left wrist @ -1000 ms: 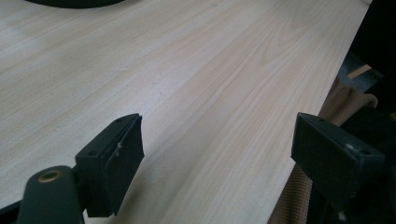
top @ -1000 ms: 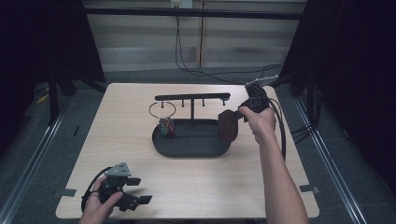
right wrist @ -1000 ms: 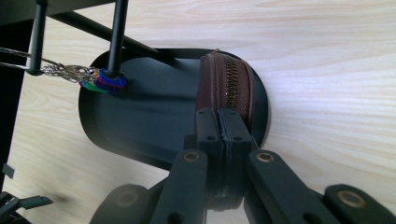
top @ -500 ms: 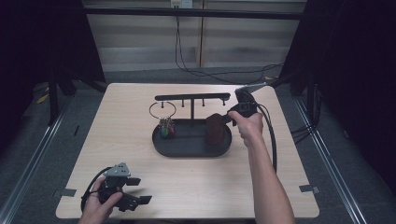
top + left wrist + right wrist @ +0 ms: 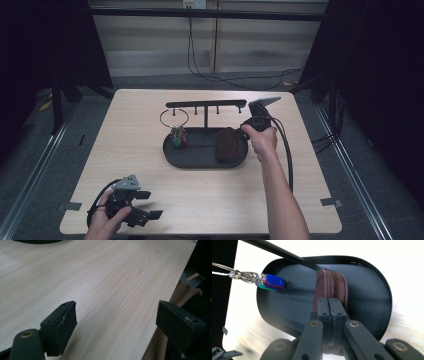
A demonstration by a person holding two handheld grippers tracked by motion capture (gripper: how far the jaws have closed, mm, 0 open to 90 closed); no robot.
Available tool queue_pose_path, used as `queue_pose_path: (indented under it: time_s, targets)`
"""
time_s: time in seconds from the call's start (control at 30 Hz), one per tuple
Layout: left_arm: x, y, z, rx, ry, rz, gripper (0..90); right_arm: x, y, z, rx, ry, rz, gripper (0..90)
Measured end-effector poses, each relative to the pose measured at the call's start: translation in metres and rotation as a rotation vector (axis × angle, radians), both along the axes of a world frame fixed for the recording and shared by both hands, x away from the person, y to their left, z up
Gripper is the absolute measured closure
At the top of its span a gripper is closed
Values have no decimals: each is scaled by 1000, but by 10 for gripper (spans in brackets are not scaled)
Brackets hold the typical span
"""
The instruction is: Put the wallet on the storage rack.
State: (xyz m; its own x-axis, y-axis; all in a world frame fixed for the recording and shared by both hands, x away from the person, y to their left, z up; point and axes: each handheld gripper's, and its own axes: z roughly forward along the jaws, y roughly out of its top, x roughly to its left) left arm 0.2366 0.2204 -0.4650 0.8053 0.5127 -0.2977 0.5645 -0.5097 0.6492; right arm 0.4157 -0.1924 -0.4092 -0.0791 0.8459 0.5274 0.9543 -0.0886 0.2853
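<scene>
The right gripper (image 5: 329, 305) has its jaws clamped on a brown zipped pouch (image 5: 332, 288), which sits at the right end of the black oval tray (image 5: 172, 155), centre of the high view. At lower left, the left gripper (image 5: 145, 209) hovers over the worktop (image 5: 150, 110) with jaws wide apart and nothing between them.

A black T-shaped hanger bar (image 5: 206, 104) spans low over the dark oval metal tray (image 5: 197, 161), barring entry from behind; a hanging ring of coloured key tags (image 5: 177, 136) crowds its left end, while the pale wooden tabletop (image 5: 200, 195) in front lies open.

light wood table (image 5: 150, 150), black tray (image 5: 172, 152) centre-back
</scene>
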Motion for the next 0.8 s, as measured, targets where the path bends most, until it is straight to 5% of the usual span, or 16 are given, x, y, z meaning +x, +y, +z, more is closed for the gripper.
queue_pose_path:
  time_s: [0.4,0.8]
  targets:
    - [-1,0,1,-5,-2,-3,167,4,4,-15,-98,-18,1,862]
    - [-1,0,1,-5,-3,-1,167,-3,-3,-6,-77,-107,11,738]
